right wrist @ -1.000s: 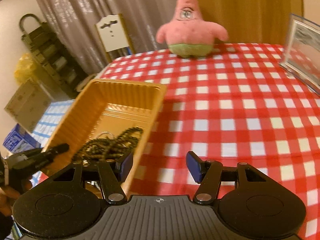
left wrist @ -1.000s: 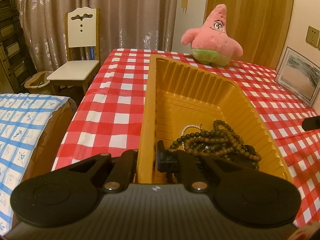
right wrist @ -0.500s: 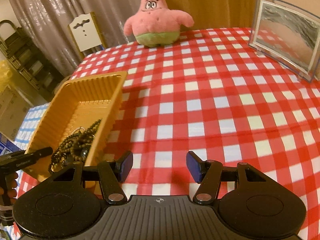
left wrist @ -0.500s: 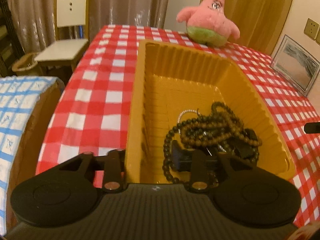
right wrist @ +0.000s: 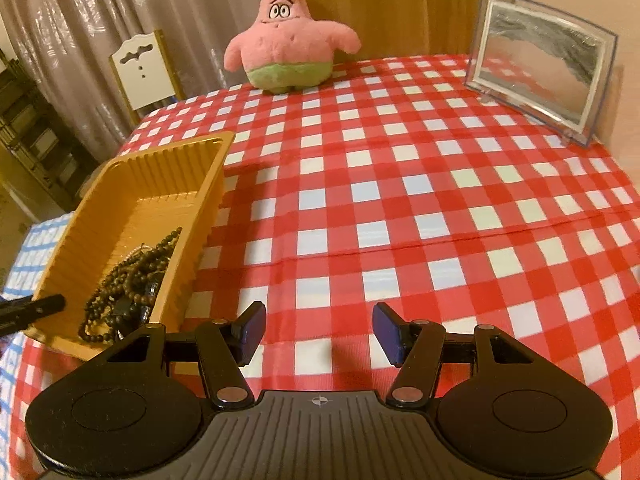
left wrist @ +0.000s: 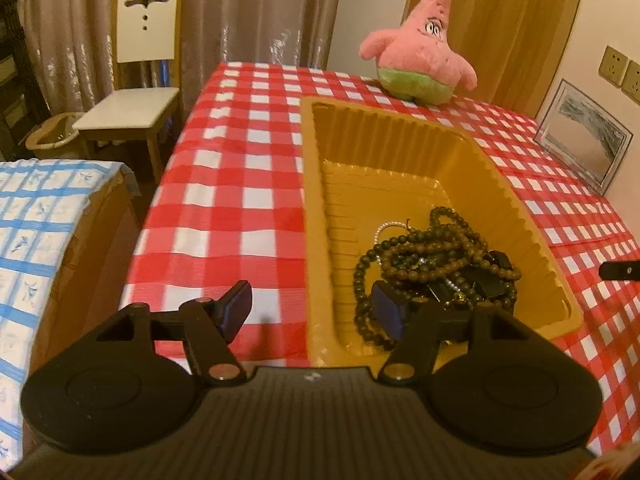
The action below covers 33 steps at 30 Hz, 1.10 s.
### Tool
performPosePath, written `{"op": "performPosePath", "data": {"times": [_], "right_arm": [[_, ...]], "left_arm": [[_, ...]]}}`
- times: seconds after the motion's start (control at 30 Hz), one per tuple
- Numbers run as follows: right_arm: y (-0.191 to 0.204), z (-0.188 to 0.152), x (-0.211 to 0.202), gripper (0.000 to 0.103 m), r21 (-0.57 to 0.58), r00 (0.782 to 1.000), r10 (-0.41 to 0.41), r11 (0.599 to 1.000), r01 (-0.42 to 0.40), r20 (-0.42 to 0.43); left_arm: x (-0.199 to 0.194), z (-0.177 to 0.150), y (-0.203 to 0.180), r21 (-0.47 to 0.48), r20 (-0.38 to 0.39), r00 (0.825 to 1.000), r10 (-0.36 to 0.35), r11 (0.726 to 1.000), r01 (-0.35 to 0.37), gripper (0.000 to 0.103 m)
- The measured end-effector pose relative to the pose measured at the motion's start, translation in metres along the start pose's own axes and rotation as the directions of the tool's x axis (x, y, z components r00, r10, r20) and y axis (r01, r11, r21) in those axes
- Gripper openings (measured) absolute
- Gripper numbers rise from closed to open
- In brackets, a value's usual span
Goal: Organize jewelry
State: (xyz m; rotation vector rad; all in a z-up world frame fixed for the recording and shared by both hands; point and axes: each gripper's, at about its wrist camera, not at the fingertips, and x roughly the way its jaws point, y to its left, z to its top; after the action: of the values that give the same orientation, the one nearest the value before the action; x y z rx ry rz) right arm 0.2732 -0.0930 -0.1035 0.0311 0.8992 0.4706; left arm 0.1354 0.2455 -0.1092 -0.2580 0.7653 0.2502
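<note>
A yellow ribbed tray (left wrist: pixel 400 148) sits on the red checked tablecloth near the table's left front corner. It holds a tangle of dark bead necklaces (left wrist: pixel 432 256) and a thin pearl strand. My left gripper (left wrist: pixel 312 312) is open, its fingers straddling the tray's near left wall without touching it. The tray also shows in the right wrist view (right wrist: pixel 120 208) with the beads (right wrist: pixel 128 284) in it. My right gripper (right wrist: pixel 318 334) is open and empty over bare cloth to the right of the tray.
A pink starfish plush (right wrist: pixel 286 36) stands at the table's far edge. A framed sand picture (right wrist: pixel 540 68) stands at the back right. A white chair (left wrist: pixel 140 80) and a blue checked surface (left wrist: pixel 44 216) lie left of the table.
My left gripper has opened, let go of the tray's wall and drawn back a little. The tray has come to rest on the cloth. My right gripper has swung right, away from the tray.
</note>
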Motion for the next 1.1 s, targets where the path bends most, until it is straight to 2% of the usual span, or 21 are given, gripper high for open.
{"op": "performPosePath", "data": {"times": [0.2,0.3,0.37,0.5,0.63,0.87,1.1], "right_arm": [[0.02,-0.018,-0.018,0.059,-0.098,0.996,-0.085,0.991,0.087,0.023],[0.035,-0.029,-0.031,0.059,-0.185,0.988,-0.149,0.97,0.156,0.051],[0.042,-0.037,-0.043,0.059,-0.23,0.985,-0.153,0.959,0.168,0.083],[0.039,-0.049,-0.067,0.059,-0.153,0.997,-0.049,0.987,0.057,0.057],[0.03,-0.062,-0.095,0.059,-0.077,0.998,0.05,0.996,-0.046,0.044],[0.027,-0.106,-0.148,0.059,-0.091,0.998,0.054,0.995,-0.051,0.034],[0.015,-0.152,-0.192,0.059,-0.036,0.996,0.091,0.995,-0.091,0.007]], "left_arm": [[-0.046,0.004,-0.013,0.052,0.055,0.996,0.065,0.996,-0.068,0.064],[-0.068,0.004,-0.03,0.071,0.071,0.995,0.071,0.995,-0.076,0.065],[-0.081,0.001,-0.044,0.062,0.074,0.995,0.072,0.995,-0.077,0.065],[-0.103,-0.01,-0.075,0.054,0.061,0.997,0.054,0.997,-0.057,0.066],[-0.125,-0.03,-0.11,0.078,0.029,0.998,0.047,0.996,-0.05,0.066],[-0.165,-0.075,-0.157,0.091,-0.001,0.999,0.039,0.995,-0.039,0.066],[-0.208,-0.123,-0.189,0.117,-0.023,0.999,0.041,0.992,-0.038,0.066]]}}
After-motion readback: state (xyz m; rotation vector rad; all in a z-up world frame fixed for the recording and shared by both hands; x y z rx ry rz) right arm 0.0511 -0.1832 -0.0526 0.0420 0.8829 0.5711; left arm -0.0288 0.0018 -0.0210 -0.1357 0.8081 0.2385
